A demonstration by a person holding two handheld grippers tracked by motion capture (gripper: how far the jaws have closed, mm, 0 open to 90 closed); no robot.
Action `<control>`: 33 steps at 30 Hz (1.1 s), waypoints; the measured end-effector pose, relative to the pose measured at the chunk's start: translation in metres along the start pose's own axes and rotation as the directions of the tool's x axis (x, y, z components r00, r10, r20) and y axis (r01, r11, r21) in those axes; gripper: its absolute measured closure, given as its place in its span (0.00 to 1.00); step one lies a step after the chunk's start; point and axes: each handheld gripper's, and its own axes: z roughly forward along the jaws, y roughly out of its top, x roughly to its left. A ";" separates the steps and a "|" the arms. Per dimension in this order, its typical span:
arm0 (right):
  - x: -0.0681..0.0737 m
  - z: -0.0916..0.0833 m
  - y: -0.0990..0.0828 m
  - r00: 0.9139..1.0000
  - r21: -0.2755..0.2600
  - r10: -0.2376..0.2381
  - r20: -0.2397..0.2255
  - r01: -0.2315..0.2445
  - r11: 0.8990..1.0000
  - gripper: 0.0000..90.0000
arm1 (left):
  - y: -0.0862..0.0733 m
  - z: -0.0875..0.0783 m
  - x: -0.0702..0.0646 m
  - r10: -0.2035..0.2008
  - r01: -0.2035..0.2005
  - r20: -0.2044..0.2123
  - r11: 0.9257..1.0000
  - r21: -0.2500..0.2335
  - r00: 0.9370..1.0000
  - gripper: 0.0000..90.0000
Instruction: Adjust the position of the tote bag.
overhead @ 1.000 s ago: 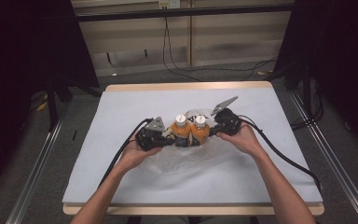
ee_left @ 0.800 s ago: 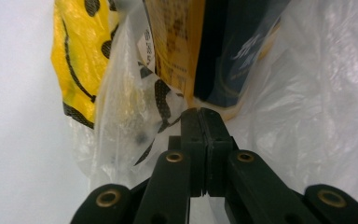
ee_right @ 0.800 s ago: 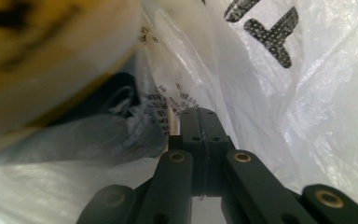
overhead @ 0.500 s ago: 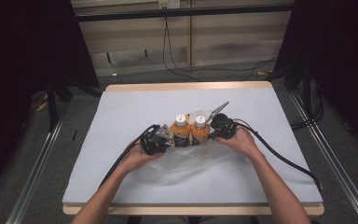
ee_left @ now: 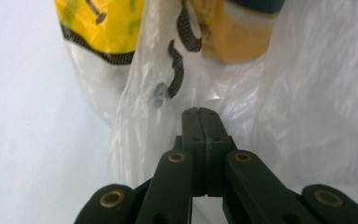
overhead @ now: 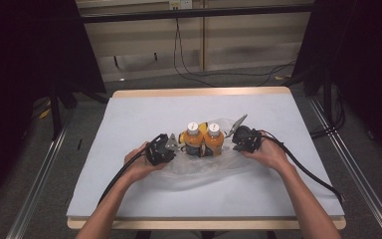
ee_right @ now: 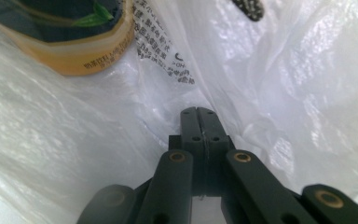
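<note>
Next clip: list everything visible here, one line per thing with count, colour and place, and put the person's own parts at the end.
bottles: two, orange with white caps, upright side by side at mid-table, partly within the bag
plastic bag: one, clear with black print, crumpled under and around the bottles
table: one, pale wood edge under a light grey-blue cover
cables on the floor: several, black, beyond the table's far edge
left gripper: one, black, jaws shut against the bag, left of the bottles
right gripper: one, black, jaws shut against the bag, right of the bottles
forearms and hands: two, bare, entering from the bottom edge
</note>
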 end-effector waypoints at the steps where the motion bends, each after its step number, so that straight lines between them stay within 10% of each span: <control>1: -0.002 0.000 -0.001 1.000 0.000 -0.009 0.000 0.009 1.000 1.00 | -0.003 -0.001 0.003 0.005 -0.005 -0.014 1.000 0.012 1.000 1.00; 7: -0.014 -0.002 -0.013 0.997 -0.032 0.069 -0.025 -0.070 0.997 1.00 | -0.012 -0.003 0.010 -0.017 0.017 -0.020 1.000 0.000 1.000 1.00; 33: -0.035 -0.016 -0.053 0.992 -0.015 0.122 0.045 -0.121 0.993 1.00 | -0.041 -0.008 0.032 -0.114 0.112 -0.047 0.993 -0.043 0.992 1.00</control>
